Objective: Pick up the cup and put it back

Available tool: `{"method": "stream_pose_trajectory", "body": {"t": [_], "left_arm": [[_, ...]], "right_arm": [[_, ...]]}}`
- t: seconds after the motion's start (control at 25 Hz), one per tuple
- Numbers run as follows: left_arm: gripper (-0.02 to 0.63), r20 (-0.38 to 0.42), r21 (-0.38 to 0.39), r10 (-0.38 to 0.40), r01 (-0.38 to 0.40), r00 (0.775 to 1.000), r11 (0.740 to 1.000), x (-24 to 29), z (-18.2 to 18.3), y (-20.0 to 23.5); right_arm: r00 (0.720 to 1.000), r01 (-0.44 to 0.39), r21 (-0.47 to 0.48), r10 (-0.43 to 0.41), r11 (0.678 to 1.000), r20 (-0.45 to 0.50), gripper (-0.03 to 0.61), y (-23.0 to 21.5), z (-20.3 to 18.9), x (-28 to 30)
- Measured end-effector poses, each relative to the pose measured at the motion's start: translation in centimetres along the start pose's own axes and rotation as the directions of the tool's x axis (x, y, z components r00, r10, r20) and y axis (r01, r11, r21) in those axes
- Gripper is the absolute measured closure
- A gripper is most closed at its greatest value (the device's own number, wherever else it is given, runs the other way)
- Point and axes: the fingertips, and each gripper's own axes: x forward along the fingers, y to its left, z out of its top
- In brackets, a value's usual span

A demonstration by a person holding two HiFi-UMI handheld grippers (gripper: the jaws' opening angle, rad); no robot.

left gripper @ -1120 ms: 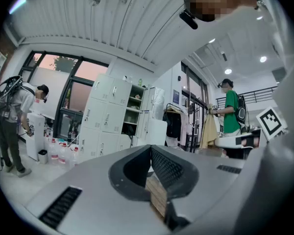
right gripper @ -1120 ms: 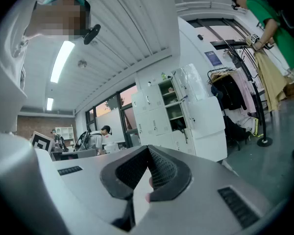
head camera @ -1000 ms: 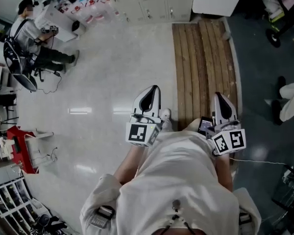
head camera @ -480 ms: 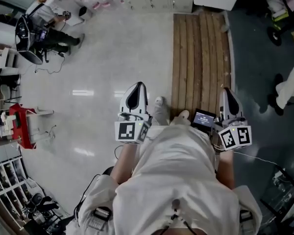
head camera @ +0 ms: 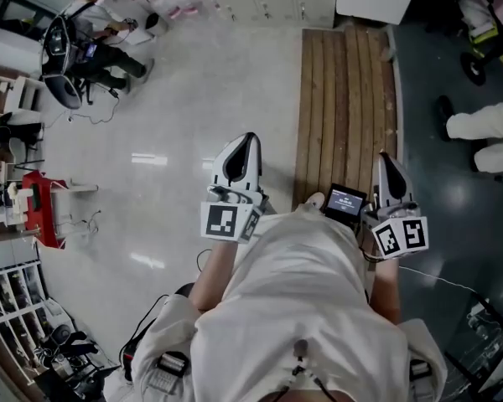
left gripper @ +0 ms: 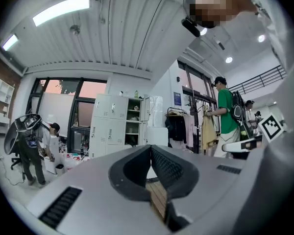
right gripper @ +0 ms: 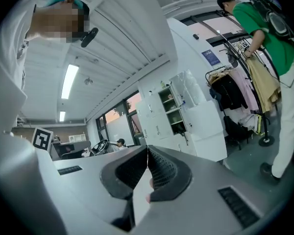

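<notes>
Cup: not in any view, so no pick yet. Left hand-held gripper (head camera: 248, 141) and right hand-held gripper (head camera: 384, 157) both fully closed, empty. Over the last second the floor (head camera: 184, 99) has slid under them: carrier is walking, likely still transit. Wooden planks (head camera: 344, 99) ahead between them, open floor left of the left one, bystander's legs (head camera: 479, 126) off to the right.
</notes>
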Motion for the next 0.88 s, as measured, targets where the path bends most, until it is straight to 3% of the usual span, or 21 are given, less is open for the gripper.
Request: {"method": "stream_pose_trajectory", "body": {"t": [0.16,0.44,0.64,0.88], "left_arm": [[0.606,-0.030,-0.001,0.011,-0.011,0.999,1.000,0.1,-0.4,2.1],[0.606,-0.009,-0.033,-0.001,0.001,1.000,0.999,4.6,-1.1,3.6],[0.606,-0.010,-0.059,-0.062,0.062,0.998,0.996,12.3,-2.6,5.2],[0.606,0.050,-0.135,-0.143,0.149,0.988,0.980,21.7,-1.1,5.6]], "right_arm": [[1.000,-0.015,-0.010,0.015,1.000,0.001,0.552,1.6,-0.2,2.0],[0.999,-0.024,-0.043,0.022,0.999,-0.041,0.552,0.8,-1.5,5.7],[0.998,0.044,-0.088,-0.047,0.995,-0.039,0.552,-2.3,0.8,10.3],[0.992,0.090,-0.147,-0.101,0.985,-0.071,0.552,-5.9,3.0,16.2]]}}
